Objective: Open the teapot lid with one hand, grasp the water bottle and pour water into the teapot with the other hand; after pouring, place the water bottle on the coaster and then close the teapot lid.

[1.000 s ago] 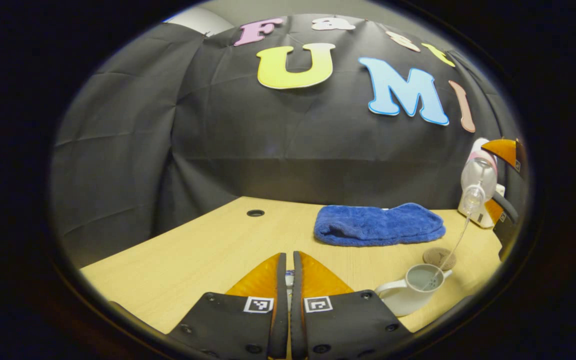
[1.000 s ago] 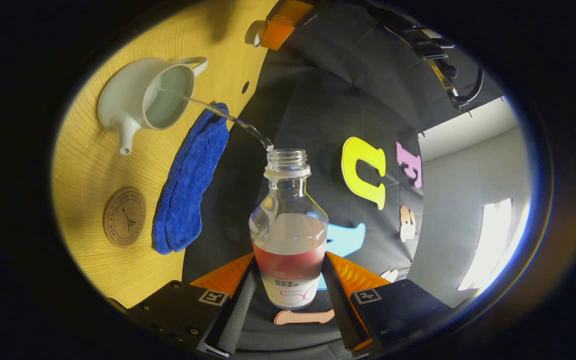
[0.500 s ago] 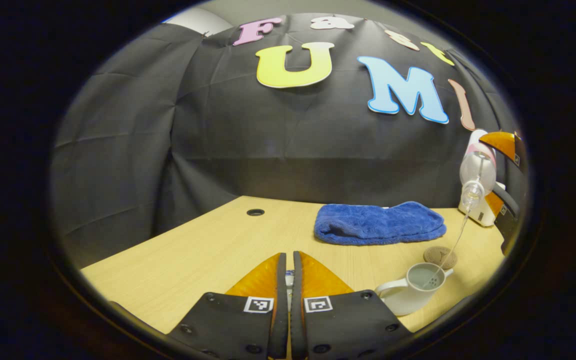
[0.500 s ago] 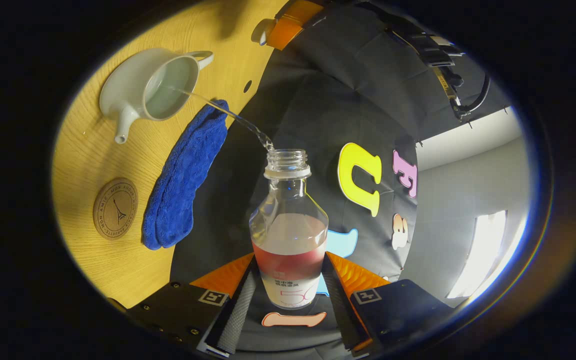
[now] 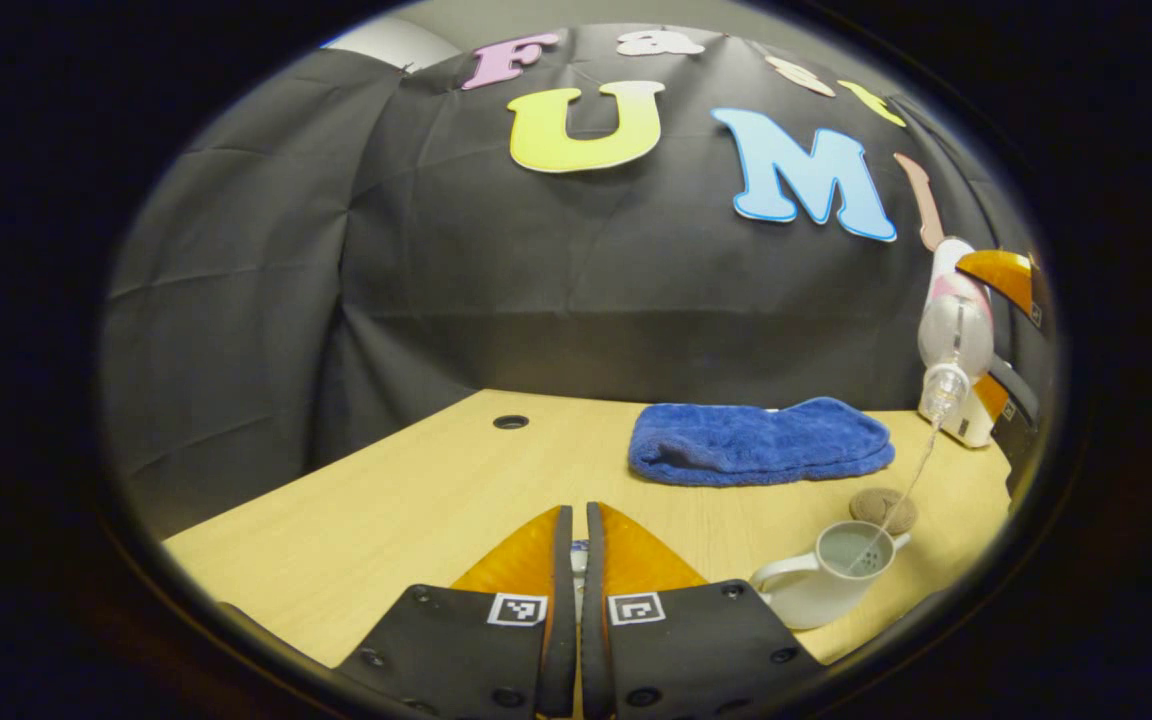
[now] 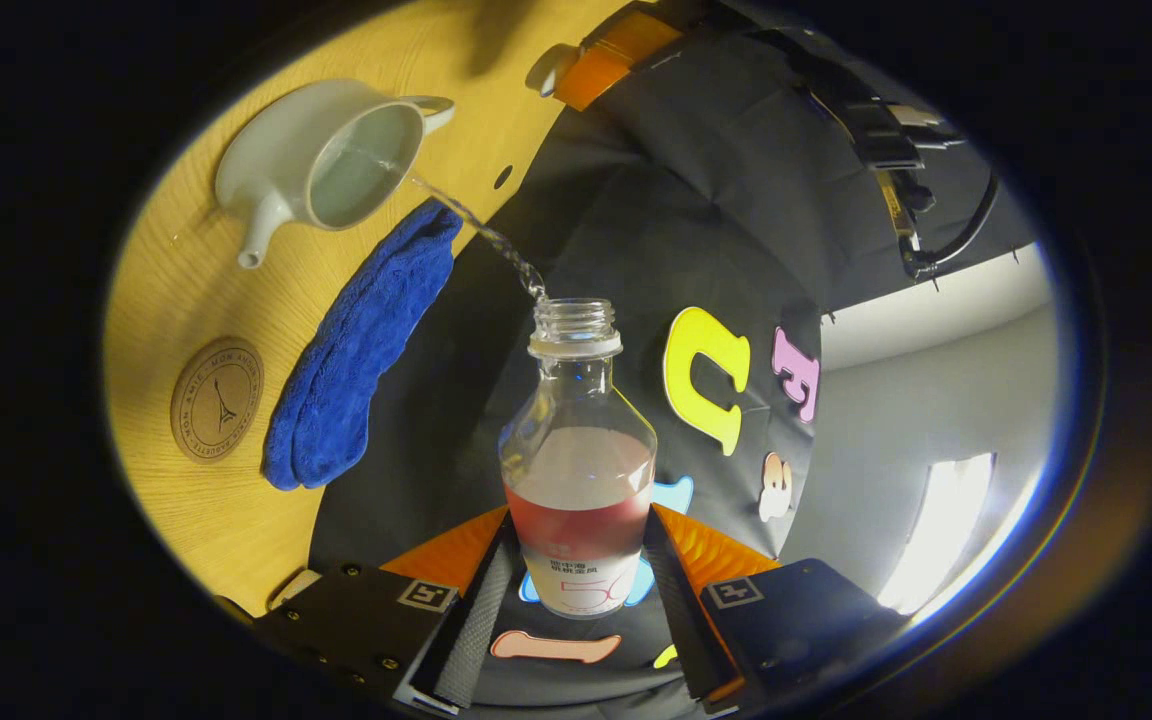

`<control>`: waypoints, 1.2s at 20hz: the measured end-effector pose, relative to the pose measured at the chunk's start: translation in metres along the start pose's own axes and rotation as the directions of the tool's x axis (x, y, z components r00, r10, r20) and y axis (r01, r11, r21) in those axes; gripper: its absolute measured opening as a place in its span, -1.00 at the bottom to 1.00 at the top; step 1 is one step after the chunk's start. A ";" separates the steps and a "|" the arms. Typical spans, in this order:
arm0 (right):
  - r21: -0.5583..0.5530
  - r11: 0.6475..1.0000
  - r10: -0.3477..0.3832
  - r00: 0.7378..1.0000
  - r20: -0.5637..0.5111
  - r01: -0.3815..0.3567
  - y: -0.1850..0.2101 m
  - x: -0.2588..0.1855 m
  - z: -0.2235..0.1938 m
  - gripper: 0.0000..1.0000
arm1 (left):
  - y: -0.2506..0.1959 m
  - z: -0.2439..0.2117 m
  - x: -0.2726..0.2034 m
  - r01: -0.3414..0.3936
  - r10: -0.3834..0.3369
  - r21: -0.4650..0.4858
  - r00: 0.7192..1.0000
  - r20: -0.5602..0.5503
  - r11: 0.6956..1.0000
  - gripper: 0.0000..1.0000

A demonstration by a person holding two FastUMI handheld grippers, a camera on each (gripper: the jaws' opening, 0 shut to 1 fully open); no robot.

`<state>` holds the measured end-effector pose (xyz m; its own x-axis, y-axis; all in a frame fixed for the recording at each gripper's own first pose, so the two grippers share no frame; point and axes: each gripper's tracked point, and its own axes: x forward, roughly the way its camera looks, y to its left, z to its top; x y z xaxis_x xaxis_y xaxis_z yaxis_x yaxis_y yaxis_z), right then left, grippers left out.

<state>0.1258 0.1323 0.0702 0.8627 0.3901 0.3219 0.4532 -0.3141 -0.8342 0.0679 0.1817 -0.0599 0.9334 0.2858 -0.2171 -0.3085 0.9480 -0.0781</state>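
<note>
Right gripper (image 6: 576, 590): my two fingers pressed on either side of the water bottle (image 6: 576, 470), gripping its lower labelled half; bottle tipped, open neck pointing away from me, a thin stream of water (image 6: 481, 232) arcing from its mouth. Left gripper (image 5: 572, 580): my fingers drawn nearly together over a small pale item between them, too hidden to name; I cannot tell whether they press on it. Teapot (image 6: 321, 170): white, lid off, standing on the wooden table (image 6: 186, 500), stream landing inside the open top, water visible within; seen from the left gripper view just to the right of my fingers. Coaster (image 6: 217, 399): round, brown, flat on the table, bare, apart from the teapot on its spout side. Blue cloth (image 6: 361, 345): folded, lying beside coaster and teapot, toward the booth wall.
</note>
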 end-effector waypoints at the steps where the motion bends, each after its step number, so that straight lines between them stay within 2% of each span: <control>1: -0.001 1.000 0.002 1.000 0.003 -0.002 0.001 0.000 0.001 0.51 | 0.000 -0.001 0.000 0.001 -0.001 0.000 1.000 -0.001 1.000 -0.82; 7: -0.066 0.997 -0.026 0.999 0.036 0.028 -0.002 0.001 0.008 0.50 | 0.000 -0.001 0.000 0.003 -0.003 0.004 1.000 -0.002 1.000 -0.82; 13: -0.094 0.995 -0.014 0.998 0.063 0.020 0.005 0.000 0.018 0.51 | 0.000 -0.002 0.001 0.004 -0.004 0.010 1.000 -0.006 1.000 -0.82; 14: -0.094 0.995 -0.012 0.998 0.065 0.019 0.006 0.000 0.018 0.45 | -0.001 -0.003 0.001 0.003 -0.003 0.011 1.000 -0.006 1.000 -0.82; 15: -0.096 0.995 -0.012 0.997 0.070 0.018 0.006 0.000 0.020 0.51 | -0.001 -0.002 0.001 0.004 -0.003 0.011 1.000 -0.007 1.000 -0.82; 16: -0.100 0.995 -0.013 0.997 0.073 0.021 0.006 0.000 0.021 0.45 | 0.000 -0.003 0.001 0.003 -0.003 0.011 1.000 -0.007 1.000 -0.82; 17: -0.106 0.994 -0.016 0.997 0.079 0.024 0.006 0.000 0.022 0.51 | -0.001 -0.003 0.001 0.003 -0.003 0.012 1.000 -0.008 1.000 -0.82; 24: -0.169 0.984 -0.032 0.992 0.120 0.053 0.009 -0.004 0.033 0.50 | -0.001 -0.004 0.002 0.003 -0.003 0.018 1.000 -0.012 1.000 -0.82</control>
<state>0.1191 0.1566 0.0472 0.8144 0.5012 0.2926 0.5294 -0.4351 -0.7282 0.0691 0.1805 -0.0637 0.9321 0.2811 -0.2282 -0.3020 0.9513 -0.0617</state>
